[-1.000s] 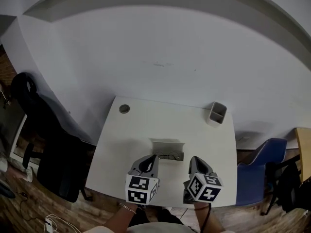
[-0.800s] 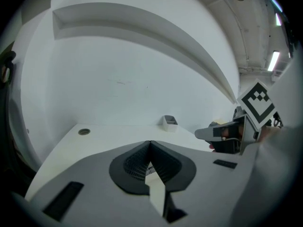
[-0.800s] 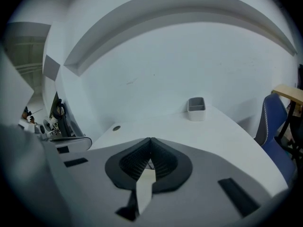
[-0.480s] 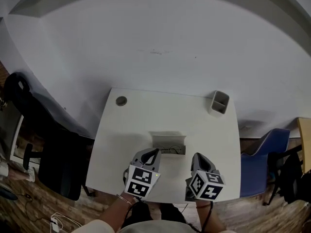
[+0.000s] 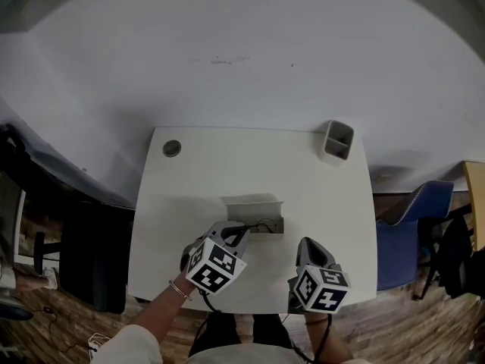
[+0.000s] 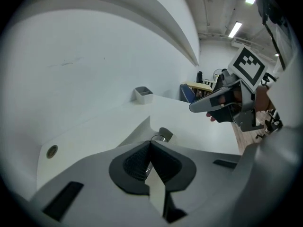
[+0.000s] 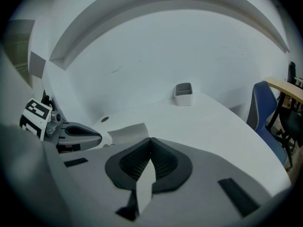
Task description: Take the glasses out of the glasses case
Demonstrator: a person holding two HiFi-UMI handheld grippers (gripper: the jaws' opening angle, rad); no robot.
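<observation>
left hand-held gripper (image 5: 243,233) jaws together, right hand-held gripper (image 5: 303,243) likewise

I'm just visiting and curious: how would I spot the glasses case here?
Find the white table by the wall. Near its front middle lies the glasses case: grey, low and open, unlike the upright bin at the far right corner.

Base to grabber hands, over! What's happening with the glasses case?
Both shut and empty: left gripper tip by the glasses case, right gripper farther off. Case open, glasses inside. Grey cup far back, not blocking.
</observation>
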